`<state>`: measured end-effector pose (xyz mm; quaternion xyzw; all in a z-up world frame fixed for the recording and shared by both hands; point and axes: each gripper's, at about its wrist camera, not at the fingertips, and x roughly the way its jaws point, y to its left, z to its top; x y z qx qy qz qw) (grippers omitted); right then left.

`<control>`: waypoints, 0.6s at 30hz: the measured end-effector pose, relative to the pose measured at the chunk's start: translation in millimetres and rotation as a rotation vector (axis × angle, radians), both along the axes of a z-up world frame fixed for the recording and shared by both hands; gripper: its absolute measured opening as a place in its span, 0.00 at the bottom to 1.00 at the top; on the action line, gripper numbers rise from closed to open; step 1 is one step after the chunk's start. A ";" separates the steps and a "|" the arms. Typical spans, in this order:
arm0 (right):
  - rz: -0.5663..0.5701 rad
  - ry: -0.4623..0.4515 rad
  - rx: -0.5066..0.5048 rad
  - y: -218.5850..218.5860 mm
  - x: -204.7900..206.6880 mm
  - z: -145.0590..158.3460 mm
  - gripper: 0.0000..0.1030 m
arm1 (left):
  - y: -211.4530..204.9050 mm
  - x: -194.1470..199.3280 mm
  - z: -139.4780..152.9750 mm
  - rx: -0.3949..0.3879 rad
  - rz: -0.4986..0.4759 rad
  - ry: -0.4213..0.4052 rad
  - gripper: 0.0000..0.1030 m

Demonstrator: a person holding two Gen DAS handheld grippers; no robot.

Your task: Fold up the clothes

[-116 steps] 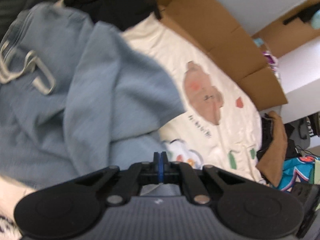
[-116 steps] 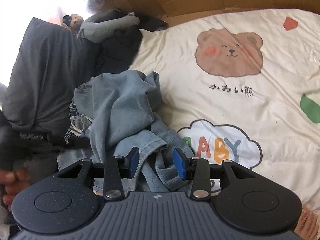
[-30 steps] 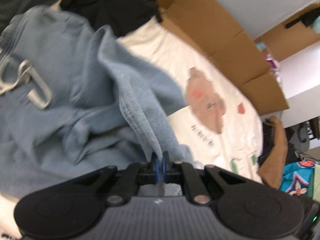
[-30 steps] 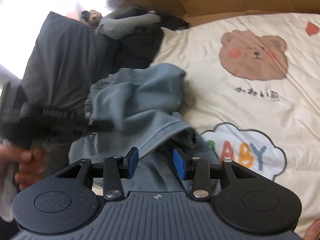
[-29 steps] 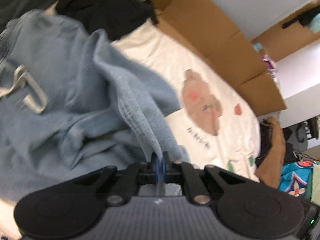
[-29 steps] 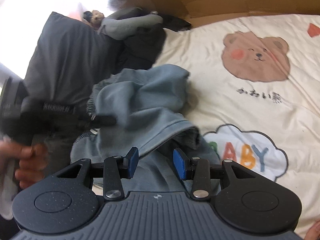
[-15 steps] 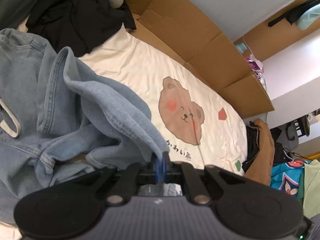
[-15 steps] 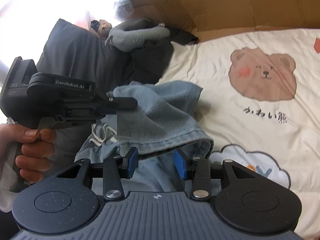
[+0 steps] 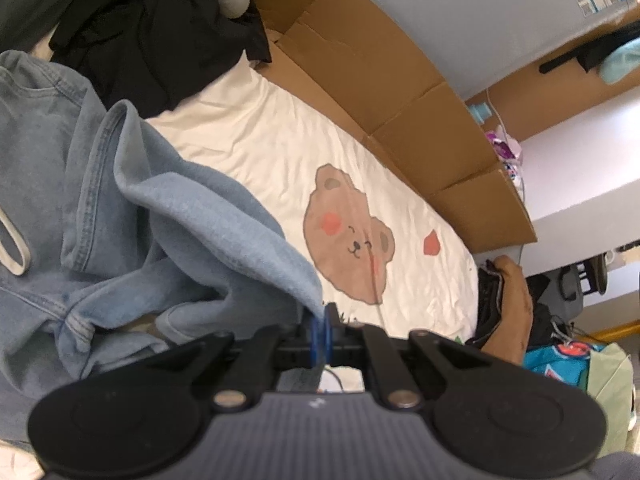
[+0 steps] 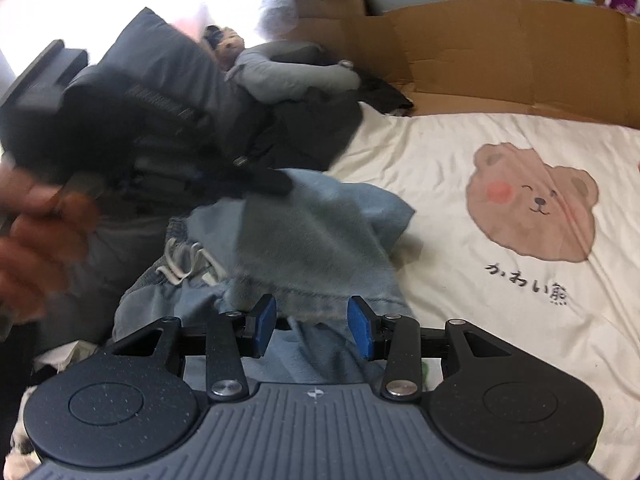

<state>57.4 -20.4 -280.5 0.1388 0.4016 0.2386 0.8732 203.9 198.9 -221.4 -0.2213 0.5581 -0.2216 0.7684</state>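
The light-blue denim garment lies bunched on the bed at nine o'clock of the bear print. The left claw is pinching its hem, lifting; the right claw is spread, hem seemingly between the pads. The unfurling step: next, close right and pull apart.

Bedroom: bear-print bedsheet, pillow

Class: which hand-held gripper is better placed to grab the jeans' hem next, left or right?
Right. The right hand-held gripper is open with the jeans hem between its fingers; the left hand-held gripper is already shut on them.
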 end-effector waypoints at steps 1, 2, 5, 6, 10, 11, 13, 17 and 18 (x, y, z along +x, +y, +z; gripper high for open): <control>0.016 -0.012 -0.002 3.3 -2.4 2.7 0.50 | -1.2 1.8 -0.7 -0.004 0.004 0.000 0.03; 0.026 -0.032 -0.009 6.5 -4.8 6.0 0.54 | -3.0 2.8 -0.7 -0.004 0.002 0.001 0.03; 0.025 -0.117 -0.068 15.1 -9.8 16.0 0.70 | -8.5 4.6 -0.1 0.002 -0.008 0.007 0.03; 0.027 -0.130 -0.082 17.3 -8.3 16.3 0.72 | -9.5 4.4 0.5 0.000 -0.011 0.010 0.03; 0.032 -0.145 -0.125 26.5 2.0 9.0 0.73 | -9.0 3.9 3.1 -0.017 -0.014 0.025 0.03; 0.033 -0.152 -0.138 28.6 3.5 6.8 0.72 | -8.2 4.1 3.6 -0.021 -0.014 0.028 0.03; 0.030 -0.168 -0.172 32.0 6.5 2.3 0.67 | -6.2 4.6 5.0 -0.032 -0.009 0.028 0.03; 0.016 -0.198 -0.205 29.4 12.1 -0.3 0.09 | -3.6 5.3 7.6 -0.042 0.007 0.022 0.04; 0.006 -0.196 -0.186 25.6 14.7 1.1 0.07 | -3.0 4.8 8.5 -0.048 0.009 0.017 0.04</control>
